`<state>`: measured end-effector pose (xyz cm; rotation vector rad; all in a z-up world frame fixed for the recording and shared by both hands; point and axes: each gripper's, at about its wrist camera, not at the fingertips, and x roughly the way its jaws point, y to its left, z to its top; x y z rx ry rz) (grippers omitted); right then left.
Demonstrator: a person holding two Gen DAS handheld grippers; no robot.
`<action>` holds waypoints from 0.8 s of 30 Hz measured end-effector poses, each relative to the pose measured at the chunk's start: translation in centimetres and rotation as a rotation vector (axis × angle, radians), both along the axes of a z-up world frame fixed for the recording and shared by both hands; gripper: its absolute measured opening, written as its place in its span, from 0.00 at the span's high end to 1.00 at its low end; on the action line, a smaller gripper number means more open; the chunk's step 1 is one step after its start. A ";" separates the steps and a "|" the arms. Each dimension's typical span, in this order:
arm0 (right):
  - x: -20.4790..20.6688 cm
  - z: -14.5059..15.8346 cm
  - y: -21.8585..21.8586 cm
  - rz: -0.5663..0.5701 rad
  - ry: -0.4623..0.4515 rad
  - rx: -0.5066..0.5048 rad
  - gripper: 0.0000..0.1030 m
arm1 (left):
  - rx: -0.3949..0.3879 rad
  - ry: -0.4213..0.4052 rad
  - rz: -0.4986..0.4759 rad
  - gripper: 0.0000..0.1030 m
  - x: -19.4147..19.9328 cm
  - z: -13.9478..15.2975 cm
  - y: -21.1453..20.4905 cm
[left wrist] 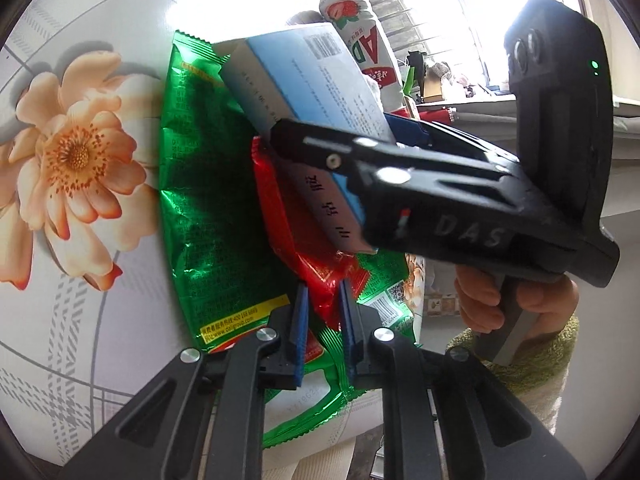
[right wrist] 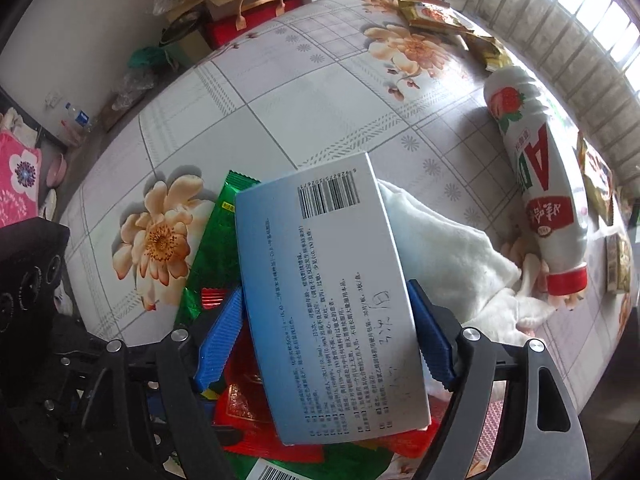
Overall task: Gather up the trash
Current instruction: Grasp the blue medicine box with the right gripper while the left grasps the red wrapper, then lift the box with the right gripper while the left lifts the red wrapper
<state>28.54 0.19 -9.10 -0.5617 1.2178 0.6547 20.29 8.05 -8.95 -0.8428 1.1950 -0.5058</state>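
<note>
- Floral oilcloth with a grey grid and peach flowers covers the table (right wrist: 320, 92); bright barred windows run along its far edge, and boxes, a handled bag and other clutter sit on the floor beyond the opposite side.
- Left gripper (left wrist: 323, 320) has its blue pads nearly together, pinching the crinkled edges of a red wrapper (left wrist: 292, 216) and the green wrapper (left wrist: 200, 200) underneath it. Both wrappers spread out flat on the table ahead of it, beside a printed flower.
- Right gripper (right wrist: 328, 340) points steeply down at the table and has its jaws set wide around a blue-and-white carton (right wrist: 328, 280) with a barcode and printed text. One blue pad lies along each long side of the carton; whether they press on it or merely flank it cannot be told for certain.
- Seen from the left wrist, the carton is tilted, one end raised over the wrappers, and a hand (left wrist: 516, 300) in a fuzzy yellow-green sleeve grips the right gripper's handle.
- White crumpled cloth (right wrist: 448, 248) lies just beside the carton, toward the window.
- Near the cloth, a white plastic bottle (right wrist: 536, 176) with a strawberry label and a red cap lies on its side.
- Gold snack packets (right wrist: 436, 12) rest at the far table edge, well apart from the grippers.
</note>
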 end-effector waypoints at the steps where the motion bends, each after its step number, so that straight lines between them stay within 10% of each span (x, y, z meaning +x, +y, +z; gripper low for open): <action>1: -0.1 -0.3 0.1 0.005 -0.005 -0.015 0.27 | 0.004 -0.002 0.000 0.87 0.0 0.0 -0.2; 9: -0.1 0.8 -2.0 -0.062 -0.032 0.066 0.31 | 0.023 -0.019 0.009 0.89 -0.1 0.4 -0.6; 24: -6.7 7.9 -15.1 -0.517 -0.183 0.640 0.32 | 0.150 -0.196 -0.026 0.90 -1.1 4.7 -0.9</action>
